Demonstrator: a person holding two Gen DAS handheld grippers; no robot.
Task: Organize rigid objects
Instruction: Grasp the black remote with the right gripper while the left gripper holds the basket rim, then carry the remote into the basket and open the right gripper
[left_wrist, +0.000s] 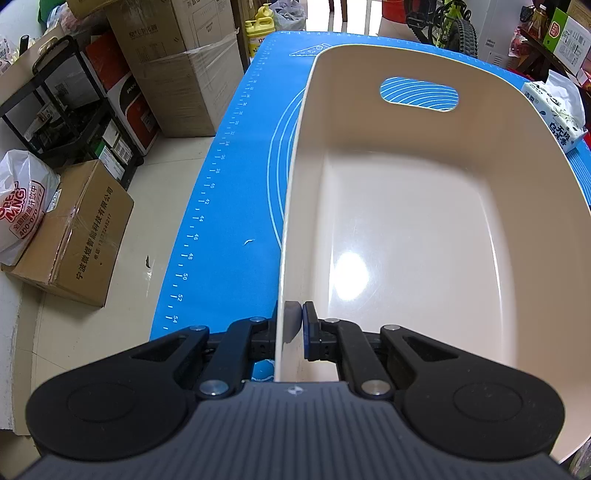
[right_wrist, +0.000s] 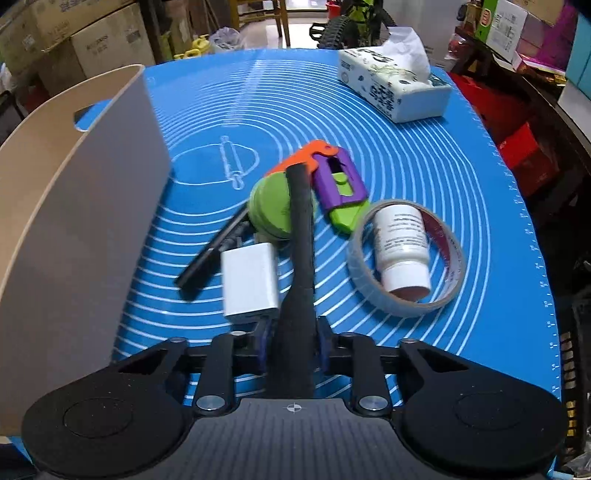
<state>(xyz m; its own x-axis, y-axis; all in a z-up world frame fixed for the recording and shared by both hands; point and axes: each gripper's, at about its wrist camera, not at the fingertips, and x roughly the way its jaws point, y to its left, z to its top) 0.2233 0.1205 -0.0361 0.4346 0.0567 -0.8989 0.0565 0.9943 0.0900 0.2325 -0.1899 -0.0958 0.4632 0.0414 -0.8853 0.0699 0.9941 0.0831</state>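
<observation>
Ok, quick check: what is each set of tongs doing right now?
Left tongs: closed on the side wall of the beige bin.
Right tongs: closed on the long black tool.

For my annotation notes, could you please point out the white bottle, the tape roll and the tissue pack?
white bottle (right_wrist: 402, 243), right wrist view, on its label.
tape roll (right_wrist: 357, 264), right wrist view, left outer band.
tissue pack (right_wrist: 391, 90), right wrist view, printed top face.

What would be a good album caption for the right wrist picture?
Right gripper clamps a long black tool above a clutter of small items on the blue mat, beside the beige bin.
</observation>
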